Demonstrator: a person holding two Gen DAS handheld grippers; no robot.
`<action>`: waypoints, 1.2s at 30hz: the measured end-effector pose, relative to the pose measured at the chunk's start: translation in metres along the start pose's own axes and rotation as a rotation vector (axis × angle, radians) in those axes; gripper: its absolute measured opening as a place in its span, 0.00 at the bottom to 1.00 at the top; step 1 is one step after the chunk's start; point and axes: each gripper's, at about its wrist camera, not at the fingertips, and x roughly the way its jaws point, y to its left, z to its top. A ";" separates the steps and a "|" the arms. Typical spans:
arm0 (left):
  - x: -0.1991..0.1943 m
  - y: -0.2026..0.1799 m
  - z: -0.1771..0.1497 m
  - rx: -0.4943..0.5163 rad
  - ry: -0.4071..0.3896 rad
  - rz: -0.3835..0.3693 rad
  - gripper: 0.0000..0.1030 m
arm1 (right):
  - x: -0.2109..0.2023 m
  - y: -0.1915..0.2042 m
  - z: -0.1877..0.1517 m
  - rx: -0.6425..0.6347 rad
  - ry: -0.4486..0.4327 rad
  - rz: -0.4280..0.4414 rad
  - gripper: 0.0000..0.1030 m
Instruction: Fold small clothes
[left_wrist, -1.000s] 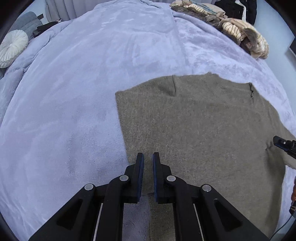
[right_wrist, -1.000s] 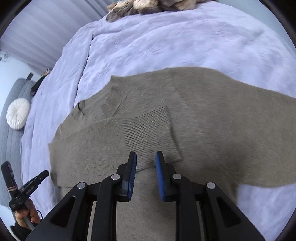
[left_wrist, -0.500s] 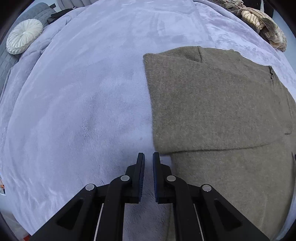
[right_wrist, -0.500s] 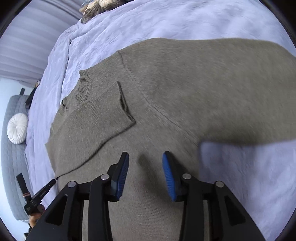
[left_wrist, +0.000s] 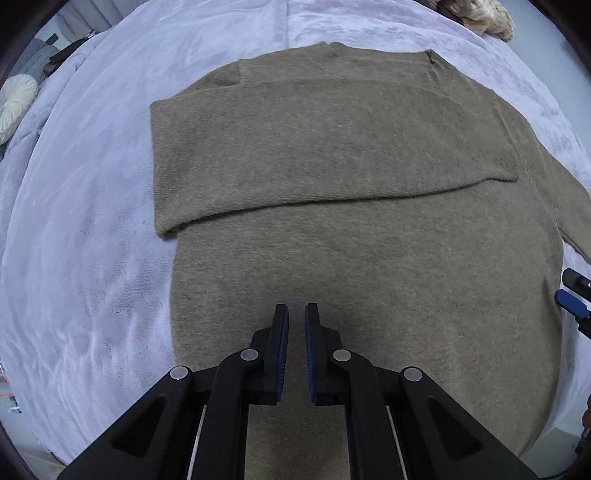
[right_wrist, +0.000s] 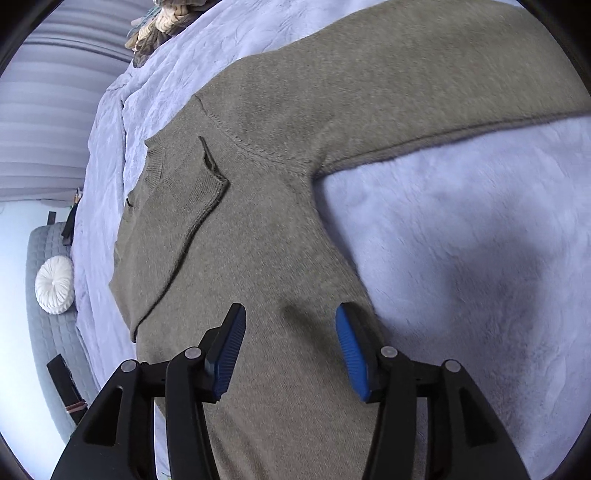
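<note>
An olive-brown knit sweater (left_wrist: 351, 206) lies flat on the lavender bedspread (left_wrist: 92, 221). One sleeve (left_wrist: 295, 155) is folded across its chest. In the right wrist view the other sleeve (right_wrist: 424, 74) stretches out to the right, and the folded sleeve's ribbed cuff (right_wrist: 199, 188) lies near the collar. My left gripper (left_wrist: 296, 321) hovers over the sweater's lower body, its jaws nearly closed with a narrow gap and nothing between them. My right gripper (right_wrist: 290, 325) is open and empty above the sweater's side edge, below the armpit. Its tip shows in the left wrist view (left_wrist: 572, 295).
A heap of knitwear (left_wrist: 476, 14) lies at the far end of the bed; it also shows in the right wrist view (right_wrist: 159, 26). A round white cushion (right_wrist: 55, 284) rests on a grey sofa (right_wrist: 48, 332) to the left of the bed.
My left gripper has moved off the sweater's left edge to over its lower body. My right gripper has opened wider and shifted toward the sweater's right side edge.
</note>
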 end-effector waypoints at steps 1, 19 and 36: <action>0.000 -0.008 -0.001 0.013 0.002 0.002 0.10 | -0.003 -0.004 -0.001 0.005 -0.001 0.004 0.54; 0.003 -0.120 0.005 0.104 0.052 -0.016 0.98 | -0.058 -0.080 0.020 0.164 -0.143 0.073 0.63; -0.006 -0.231 0.031 0.146 0.022 -0.075 0.98 | -0.113 -0.203 0.096 0.549 -0.458 0.241 0.66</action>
